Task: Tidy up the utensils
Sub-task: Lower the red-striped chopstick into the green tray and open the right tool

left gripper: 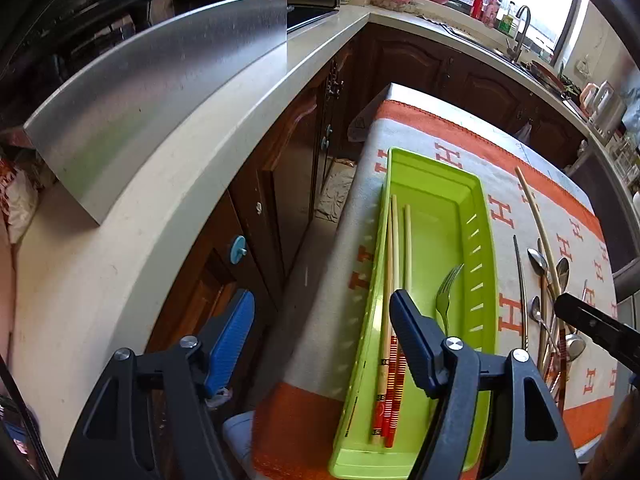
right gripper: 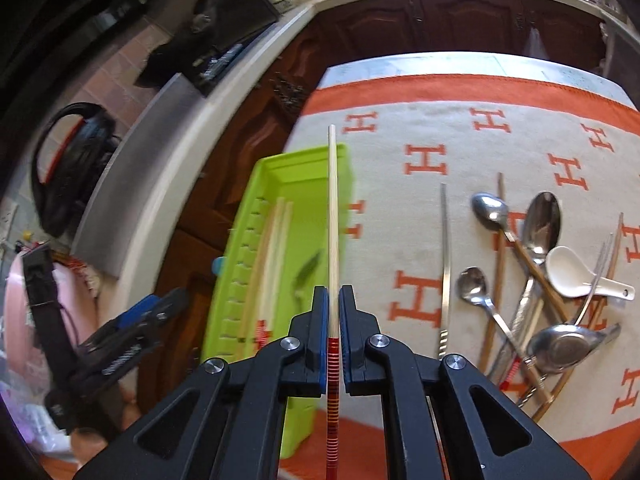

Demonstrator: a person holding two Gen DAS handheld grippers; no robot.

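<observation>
1. You had your right gripper [right gripper: 333, 312] clenched on one red-banded wooden chopstick [right gripper: 332, 216], lifted near the lime-green slotted plastic tray [right gripper: 240, 264].
2. Your left gripper [left gripper: 320, 332] hung released over the tray's left wall and the orange-bordered cloth's [left gripper: 304, 424] left edge.
3. Next, likely lay it beside the chopsticks already in the tray [left gripper: 394, 280]; its middle lay free.
</observation>
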